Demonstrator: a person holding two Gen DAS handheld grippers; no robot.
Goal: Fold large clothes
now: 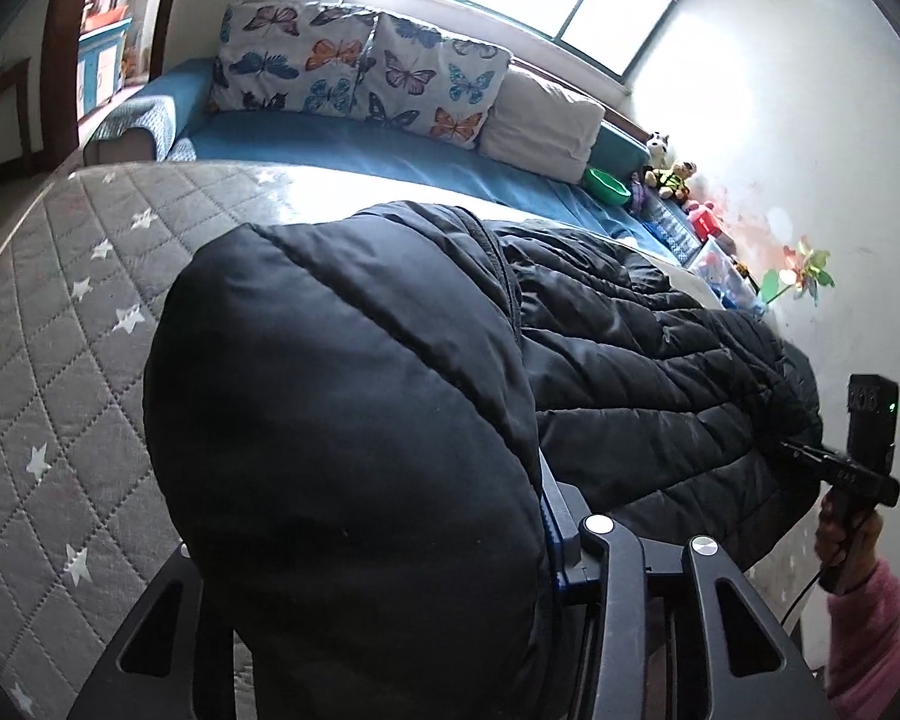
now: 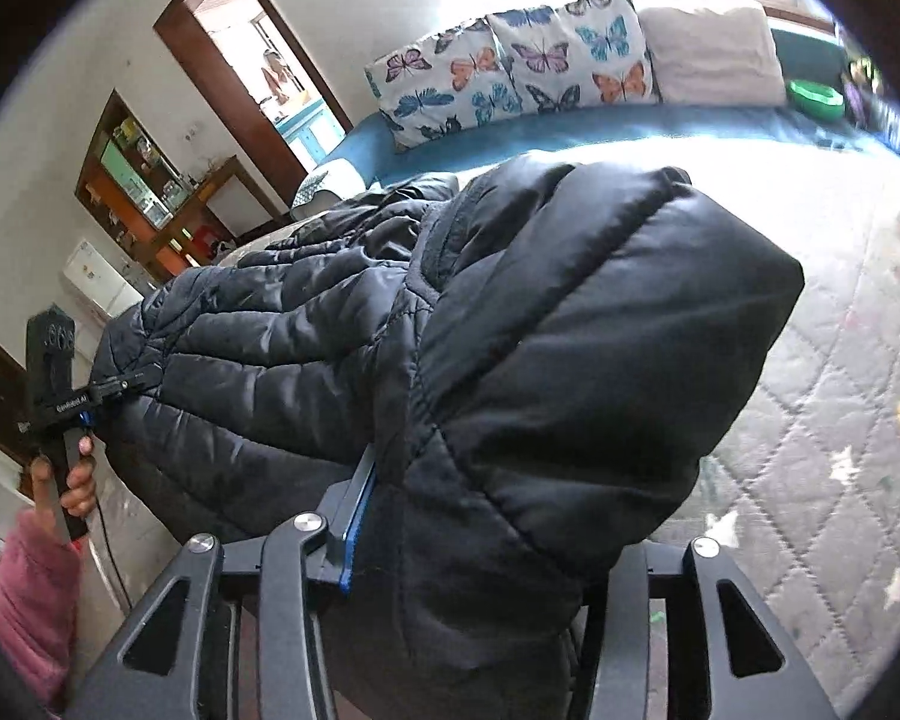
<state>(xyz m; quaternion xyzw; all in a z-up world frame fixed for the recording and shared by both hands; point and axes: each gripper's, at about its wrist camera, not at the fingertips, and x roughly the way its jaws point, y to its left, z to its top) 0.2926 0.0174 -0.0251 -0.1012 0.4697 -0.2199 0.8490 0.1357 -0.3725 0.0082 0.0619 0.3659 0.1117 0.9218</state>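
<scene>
A black quilted puffer jacket (image 1: pixel 630 360) lies across the grey star-patterned mattress (image 1: pixel 60 312). My left gripper (image 1: pixel 546 540) is shut on one bulging end of the jacket, which hides the fingertips. My right gripper (image 2: pixel 360 516) is shut on the other end of the jacket (image 2: pixel 570 330), its fingertips also buried in fabric. Each gripper shows in the other's view, clamped on the jacket's edge: the right one in the left wrist view (image 1: pixel 801 450), the left one in the right wrist view (image 2: pixel 120 387). The jacket hangs stretched between them over the bed's near edge.
Butterfly pillows (image 1: pixel 360 66) and a plain pillow (image 1: pixel 540 120) line a blue sheet (image 1: pixel 360 150) under the window. A green bowl (image 1: pixel 609 183), soft toys (image 1: pixel 669 171) and a pinwheel (image 1: pixel 804 273) sit by the right wall. A doorway (image 2: pixel 252 72) and shelves (image 2: pixel 144 192) stand at the left.
</scene>
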